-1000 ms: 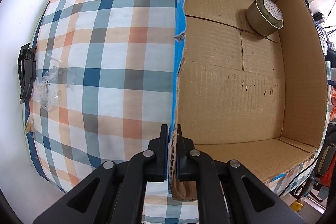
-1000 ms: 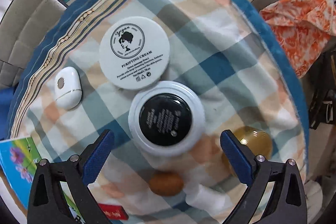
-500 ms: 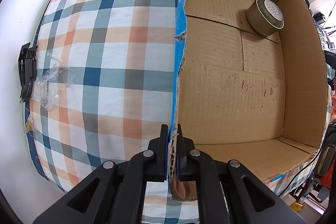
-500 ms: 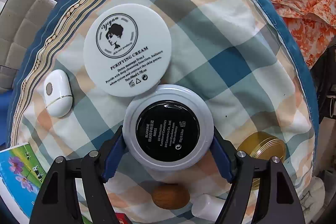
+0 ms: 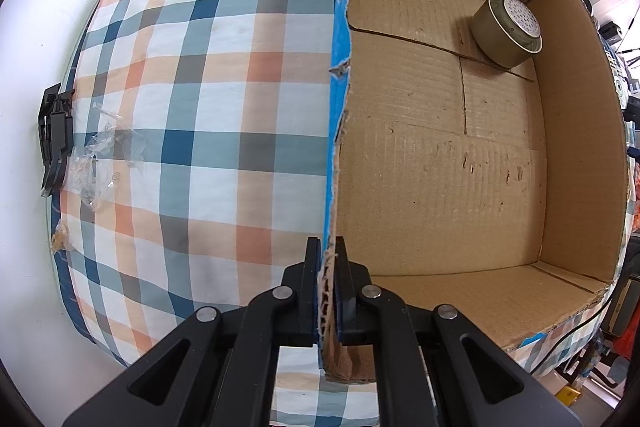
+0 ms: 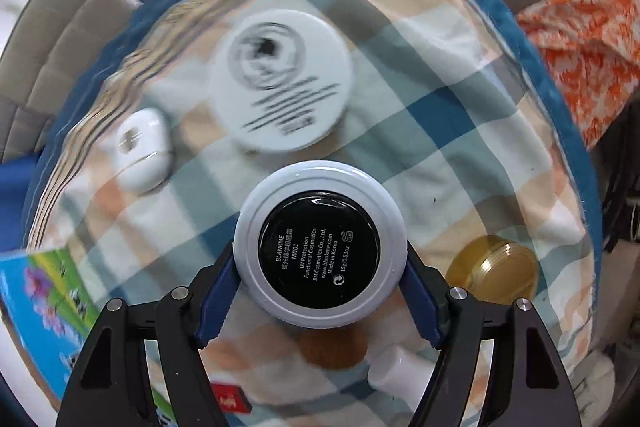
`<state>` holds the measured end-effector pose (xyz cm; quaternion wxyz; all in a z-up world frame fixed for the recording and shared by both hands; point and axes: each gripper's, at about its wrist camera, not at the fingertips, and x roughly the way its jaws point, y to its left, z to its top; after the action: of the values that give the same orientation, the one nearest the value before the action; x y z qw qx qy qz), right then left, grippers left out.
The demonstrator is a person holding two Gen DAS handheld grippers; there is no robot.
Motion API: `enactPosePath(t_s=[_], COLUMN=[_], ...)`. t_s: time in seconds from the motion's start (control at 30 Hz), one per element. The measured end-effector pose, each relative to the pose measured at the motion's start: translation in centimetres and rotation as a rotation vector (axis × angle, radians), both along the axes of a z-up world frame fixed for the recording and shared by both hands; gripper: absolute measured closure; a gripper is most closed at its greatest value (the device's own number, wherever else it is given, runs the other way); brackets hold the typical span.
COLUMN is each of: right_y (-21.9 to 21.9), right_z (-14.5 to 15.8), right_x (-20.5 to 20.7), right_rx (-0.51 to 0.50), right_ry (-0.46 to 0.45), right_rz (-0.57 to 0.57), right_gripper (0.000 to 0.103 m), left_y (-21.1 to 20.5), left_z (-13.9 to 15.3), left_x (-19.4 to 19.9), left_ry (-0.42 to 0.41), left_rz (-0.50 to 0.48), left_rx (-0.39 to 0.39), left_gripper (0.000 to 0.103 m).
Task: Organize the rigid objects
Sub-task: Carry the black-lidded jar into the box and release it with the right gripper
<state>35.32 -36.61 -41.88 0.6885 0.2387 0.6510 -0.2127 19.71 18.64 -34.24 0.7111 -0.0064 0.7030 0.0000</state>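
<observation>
Squarely between hand-held gripper [image 6: 320,285] pads [image 6: 216,301]: compact [image 6: 320,245].

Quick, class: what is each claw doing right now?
Left claw: shut on the cardboard box wall.
Right claw: shut on the round compact.

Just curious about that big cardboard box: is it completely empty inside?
No, a squat olive-green round container with a speckled white top sits in the far corner of the cardboard box.

Brown cardboard box [image 5: 440,167] floor is left mostly open; far right corner is occupied by an olive round tin [image 5: 506,29]. Near left wall is pinched between the left gripper's [image 5: 328,291] fingers.
</observation>
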Motion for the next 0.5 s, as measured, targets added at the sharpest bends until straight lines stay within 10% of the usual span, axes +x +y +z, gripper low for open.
enactPosePath(t_s=[0.5], right_y=[20.1], right_z=[13.2], right_x=[0.2], right_rx=[0.14], right_ry=[-0.246], right_rz=[0.391], right_gripper=[0.026], left_y=[0.1], left_z=[0.3], left_x=[0.0], left_ry=[-0.009], left_rz=[0.012], left_rx=[0.003], left_gripper=[0.099])
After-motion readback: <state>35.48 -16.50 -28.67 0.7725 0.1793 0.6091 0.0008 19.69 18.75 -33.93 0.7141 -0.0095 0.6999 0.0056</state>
